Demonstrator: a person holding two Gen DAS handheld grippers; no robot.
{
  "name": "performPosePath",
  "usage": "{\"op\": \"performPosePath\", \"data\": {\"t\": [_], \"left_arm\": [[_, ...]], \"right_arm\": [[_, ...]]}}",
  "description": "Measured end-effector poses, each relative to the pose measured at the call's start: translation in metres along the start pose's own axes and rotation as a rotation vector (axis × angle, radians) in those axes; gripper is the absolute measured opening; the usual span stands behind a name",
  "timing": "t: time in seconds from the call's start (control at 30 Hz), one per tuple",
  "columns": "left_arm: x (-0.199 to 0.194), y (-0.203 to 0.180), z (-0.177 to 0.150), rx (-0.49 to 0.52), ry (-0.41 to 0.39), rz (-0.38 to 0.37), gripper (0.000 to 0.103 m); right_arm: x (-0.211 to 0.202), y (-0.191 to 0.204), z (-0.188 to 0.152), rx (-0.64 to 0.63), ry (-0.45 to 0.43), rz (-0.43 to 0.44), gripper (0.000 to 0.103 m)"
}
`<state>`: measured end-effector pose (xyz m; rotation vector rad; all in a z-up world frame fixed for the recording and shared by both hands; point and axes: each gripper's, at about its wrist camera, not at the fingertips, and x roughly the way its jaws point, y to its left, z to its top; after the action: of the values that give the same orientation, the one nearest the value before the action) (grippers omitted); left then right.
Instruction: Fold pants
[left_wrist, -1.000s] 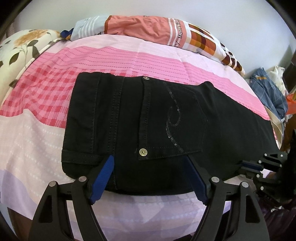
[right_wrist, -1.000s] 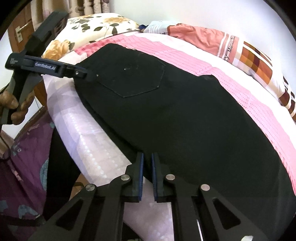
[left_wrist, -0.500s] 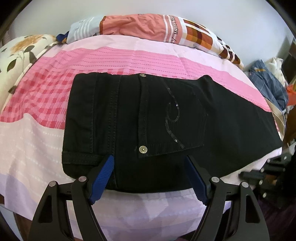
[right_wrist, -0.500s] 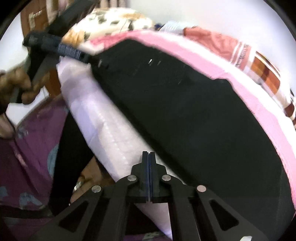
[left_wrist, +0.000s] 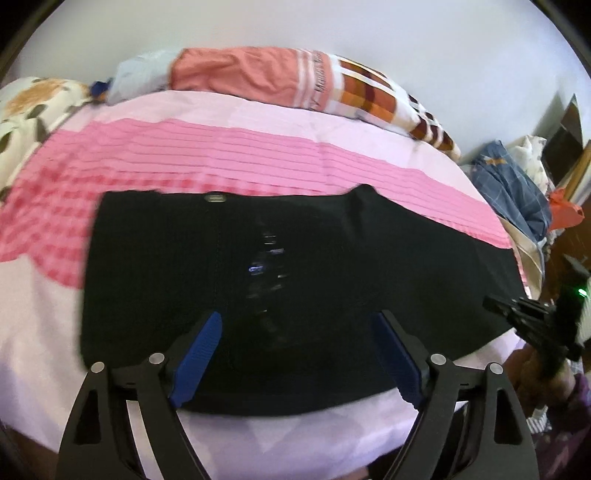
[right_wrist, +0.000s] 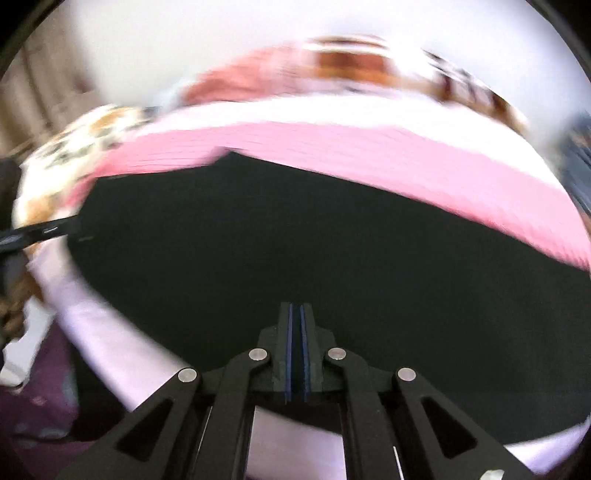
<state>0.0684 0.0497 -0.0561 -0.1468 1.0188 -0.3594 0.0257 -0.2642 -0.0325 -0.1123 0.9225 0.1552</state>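
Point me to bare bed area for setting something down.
Free: pink sheet between the black pants and the orange blanket; also the pale strip left of the waistband. Crowded: clothes pile at right, floral pillow far left.

A bed fills the view, its pink-striped sheet (left_wrist: 229, 155) spread flat. At twelve o'clock an orange patterned pillow (left_wrist: 258, 75) meets the plain pale wall (left_wrist: 406, 37); at ten o'clock a floral pillow (left_wrist: 33, 107); at three o'clock heaped clothes (left_wrist: 513, 184).

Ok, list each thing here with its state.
Pants: flat on the bed, folded lengthwise.
Left gripper: jaws wide open, over the waist end.
Right gripper: jaws shut, nothing visibly between them.
Blanket: bunched along the wall.
Bedsheet: spread out.
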Motion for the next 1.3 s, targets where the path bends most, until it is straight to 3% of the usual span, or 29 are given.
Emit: {"op": "performPosePath", "data": {"t": [0.07,0.17,0.23,0.33,0.47,0.57,0.73,0.97,1.13,1.2,1.3], "left_arm": [[0.020,-0.013,-0.001,0.036,0.031,0.006,0.084],[0.043,-0.025,-0.008,0.077,0.096,0.026,0.084],[0.043,-0.032,-0.012,0.121,0.084,0.060,0.085],[0.039,-0.038,-0.011,0.127,0.091,0.058,0.085],[0.029,-0.048,0.000,0.101,0.065,0.030,0.085],[0.027,-0.060,0.009,0.104,0.046,0.011,0.085],[0.039,-0.083,0.013,0.142,0.057,0.004,0.085],[0.049,-0.114,0.008,0.198,0.084,-0.008,0.085],[0.052,-0.120,0.005,0.203,0.106,-0.008,0.085],[0.053,-0.120,0.004,0.195,0.111,-0.008,0.085],[0.056,-0.120,0.004,0.181,0.124,-0.007,0.085]], "right_arm": [[0.008,-0.020,-0.012,0.037,0.063,0.009,0.005],[-0.012,-0.030,-0.030,0.018,0.072,0.018,0.005],[-0.030,-0.051,-0.041,0.074,0.035,0.036,0.008],[-0.063,-0.142,-0.062,0.442,-0.081,0.127,0.013],[-0.115,-0.262,-0.133,0.944,-0.329,0.130,0.016],[-0.131,-0.300,-0.172,1.091,-0.377,0.143,0.016],[-0.128,-0.302,-0.191,1.136,-0.431,0.279,0.016],[-0.093,-0.310,-0.180,1.182,-0.425,0.359,0.016],[-0.085,-0.313,-0.177,1.184,-0.414,0.368,0.014],[-0.087,-0.312,-0.175,1.169,-0.400,0.317,0.006],[-0.092,-0.310,-0.175,1.151,-0.396,0.262,0.003]]}}
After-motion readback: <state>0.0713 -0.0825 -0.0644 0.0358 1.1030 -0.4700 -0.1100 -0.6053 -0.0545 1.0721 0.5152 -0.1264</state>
